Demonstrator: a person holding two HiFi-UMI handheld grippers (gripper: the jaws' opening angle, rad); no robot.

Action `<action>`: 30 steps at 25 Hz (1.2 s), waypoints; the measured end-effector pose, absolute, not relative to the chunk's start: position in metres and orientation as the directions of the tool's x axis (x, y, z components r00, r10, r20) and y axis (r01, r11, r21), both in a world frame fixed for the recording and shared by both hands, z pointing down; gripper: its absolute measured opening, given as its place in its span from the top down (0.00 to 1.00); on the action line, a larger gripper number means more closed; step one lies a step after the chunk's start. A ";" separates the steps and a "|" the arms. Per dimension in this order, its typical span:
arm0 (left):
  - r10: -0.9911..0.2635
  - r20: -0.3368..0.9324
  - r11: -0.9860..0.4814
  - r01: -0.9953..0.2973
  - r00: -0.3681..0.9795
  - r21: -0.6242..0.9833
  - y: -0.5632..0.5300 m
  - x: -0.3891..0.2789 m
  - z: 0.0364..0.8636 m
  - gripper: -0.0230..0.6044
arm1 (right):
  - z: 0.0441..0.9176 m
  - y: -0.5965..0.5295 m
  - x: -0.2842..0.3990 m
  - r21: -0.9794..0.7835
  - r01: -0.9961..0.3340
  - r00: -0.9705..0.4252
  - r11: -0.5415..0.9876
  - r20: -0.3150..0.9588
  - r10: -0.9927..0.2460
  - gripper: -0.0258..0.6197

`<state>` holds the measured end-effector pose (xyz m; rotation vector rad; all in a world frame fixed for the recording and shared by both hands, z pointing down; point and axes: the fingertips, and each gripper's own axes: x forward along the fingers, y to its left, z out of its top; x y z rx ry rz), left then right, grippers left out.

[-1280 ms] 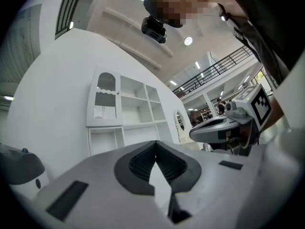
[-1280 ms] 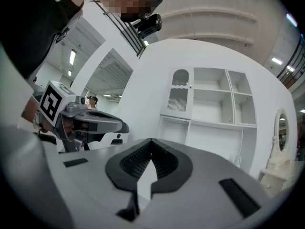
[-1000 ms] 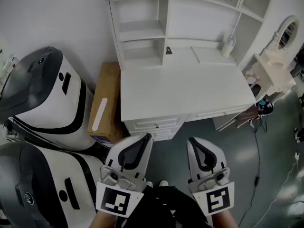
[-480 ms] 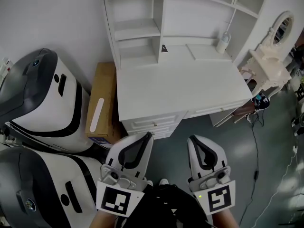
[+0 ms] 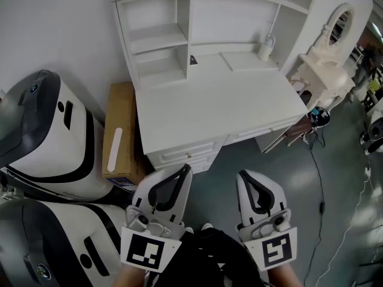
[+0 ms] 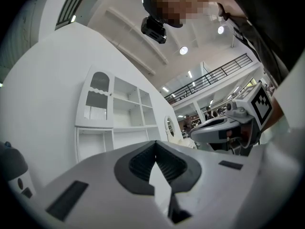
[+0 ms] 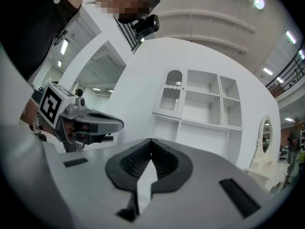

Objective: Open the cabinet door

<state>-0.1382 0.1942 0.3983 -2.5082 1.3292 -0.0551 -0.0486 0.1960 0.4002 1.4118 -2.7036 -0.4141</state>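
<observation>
Opening has not begun: the arched cabinet door (image 7: 171,93) at the upper left of the hutch (image 5: 157,37), above the white tabletop (image 5: 221,103), looks shut, and the left gripper (image 5: 183,171) and right gripper (image 5: 244,176) hover well short of it, jaws closed on nothing.

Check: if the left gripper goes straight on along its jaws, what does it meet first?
Probably the drawer fronts of the white desk. In the head view the shut left gripper points at them, with nothing in between. Depth is unclear, so I cannot tell how near they are.
</observation>
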 end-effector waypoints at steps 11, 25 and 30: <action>-0.774 -0.113 -0.570 -0.763 0.623 -0.306 0.198 -0.121 0.399 0.96 | 0.405 0.202 -0.032 0.269 -0.831 -0.520 0.486 -0.068 -0.852 0.96; -0.850 -0.100 -0.461 -0.824 0.516 -0.330 0.148 -0.083 0.396 0.96 | 0.411 0.139 0.004 0.246 -0.763 -0.631 0.598 -0.077 -0.772 0.96; -0.880 -0.095 -0.414 -0.850 0.465 -0.325 0.125 -0.054 0.394 0.96 | 0.408 0.109 0.033 0.242 -0.727 -0.674 0.642 -0.078 -0.734 0.96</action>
